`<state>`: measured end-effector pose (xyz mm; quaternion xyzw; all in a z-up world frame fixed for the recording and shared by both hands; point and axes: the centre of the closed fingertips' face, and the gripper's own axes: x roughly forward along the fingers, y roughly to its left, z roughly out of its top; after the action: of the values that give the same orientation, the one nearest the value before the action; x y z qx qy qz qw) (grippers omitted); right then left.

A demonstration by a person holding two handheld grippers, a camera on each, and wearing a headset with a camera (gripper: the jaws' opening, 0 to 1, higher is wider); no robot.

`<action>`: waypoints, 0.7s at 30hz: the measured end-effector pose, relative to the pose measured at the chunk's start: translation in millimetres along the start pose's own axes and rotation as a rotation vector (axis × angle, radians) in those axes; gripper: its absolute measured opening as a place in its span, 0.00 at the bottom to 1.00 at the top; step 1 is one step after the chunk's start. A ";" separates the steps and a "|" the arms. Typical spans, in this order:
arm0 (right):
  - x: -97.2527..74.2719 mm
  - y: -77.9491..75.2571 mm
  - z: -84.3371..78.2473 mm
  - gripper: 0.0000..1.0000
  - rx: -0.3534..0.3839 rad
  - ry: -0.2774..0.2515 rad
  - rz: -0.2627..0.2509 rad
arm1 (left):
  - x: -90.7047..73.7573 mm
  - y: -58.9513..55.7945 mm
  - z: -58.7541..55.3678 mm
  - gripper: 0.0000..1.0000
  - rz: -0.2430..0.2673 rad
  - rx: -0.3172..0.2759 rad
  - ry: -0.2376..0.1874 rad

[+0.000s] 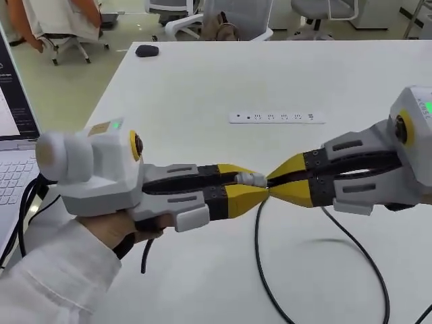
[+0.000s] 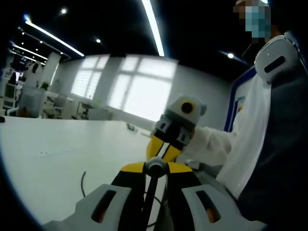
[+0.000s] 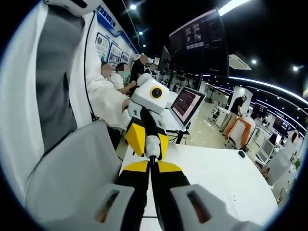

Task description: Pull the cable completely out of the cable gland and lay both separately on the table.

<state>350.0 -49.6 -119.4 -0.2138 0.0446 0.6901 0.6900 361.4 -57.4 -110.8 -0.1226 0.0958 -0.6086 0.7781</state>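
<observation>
1. Head view: over the bench (image 1: 283,74) near its front edge, the left gripper (image 1: 256,185) is clenched on the gland (image 1: 252,179); the right gripper (image 1: 275,188) pinches the cable (image 1: 257,250) beside it.
2. Left gripper view: hold the gland steady.
3. Right gripper view: pull straight along the gland's axis.

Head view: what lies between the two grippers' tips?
The pale cable gland, held by the left gripper; the black cable hangs below. The head view shows this.

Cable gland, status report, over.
Left gripper shut on cable gland, right gripper shut on cable, tips meeting above table. Cable not yet out of gland; slack loops on table. Power strip well clear behind.
</observation>
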 end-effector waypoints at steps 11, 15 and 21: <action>-6.6 -2.4 -5.8 0.02 0.007 0.010 -0.018 | -5.9 3.0 1.4 0.17 0.015 -0.003 -0.006; -10.8 -4.0 -9.3 0.02 0.016 0.015 -0.029 | -7.3 4.8 1.9 0.17 0.021 -0.002 -0.006; -18.6 -5.5 -17.1 0.02 0.035 0.027 -0.049 | -11.0 6.7 1.3 0.17 0.030 -0.004 -0.007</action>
<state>358.5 -72.8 -127.0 -0.2121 0.0607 0.6693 0.7095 365.3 -45.1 -111.7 -0.1248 0.0963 -0.5963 0.7871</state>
